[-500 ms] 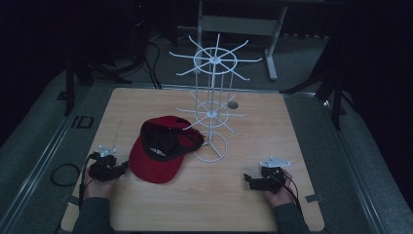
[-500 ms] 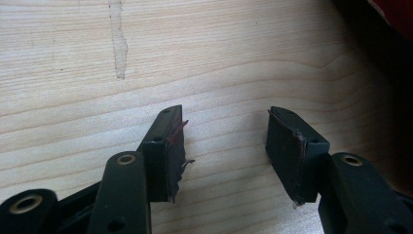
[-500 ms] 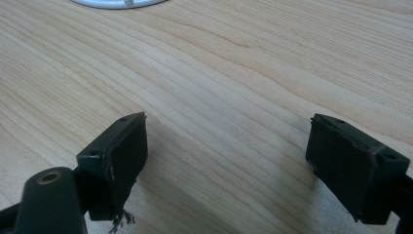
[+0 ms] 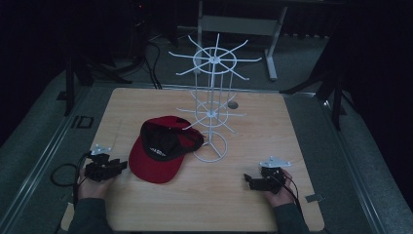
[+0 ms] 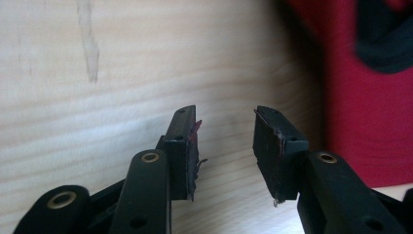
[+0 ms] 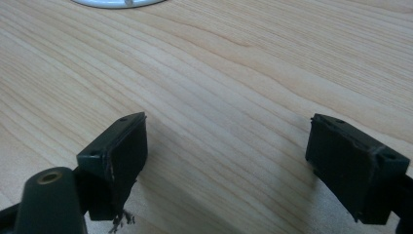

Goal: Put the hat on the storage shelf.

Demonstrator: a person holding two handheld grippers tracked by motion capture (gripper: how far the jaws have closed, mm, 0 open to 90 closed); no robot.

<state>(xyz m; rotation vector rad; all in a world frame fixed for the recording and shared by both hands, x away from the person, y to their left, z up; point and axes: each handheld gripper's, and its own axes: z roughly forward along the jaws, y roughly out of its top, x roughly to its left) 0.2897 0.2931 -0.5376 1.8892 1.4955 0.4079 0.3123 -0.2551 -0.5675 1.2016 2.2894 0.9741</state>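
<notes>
A red cap (image 4: 160, 156) with a black lining lies upside down on the wooden table (image 4: 204, 204), its crown against the foot of a white wire rack (image 4: 212, 112). My left gripper (image 4: 119, 165) rests on the table just left of the cap's brim and points at it. In the left gripper view its jaws (image 5: 225, 119) stand open with bare wood between them, and the red cap (image 5: 365, 112) is to their right. My right gripper (image 4: 248, 180) lies at the front right and points left. Its jaws (image 6: 229, 126) are wide open over bare wood.
The rack's round white base (image 6: 117, 3) sits ahead of the right gripper. A small dark round hole (image 4: 233, 105) is in the table behind the rack. Dark floor, cables and stand legs surround the table.
</notes>
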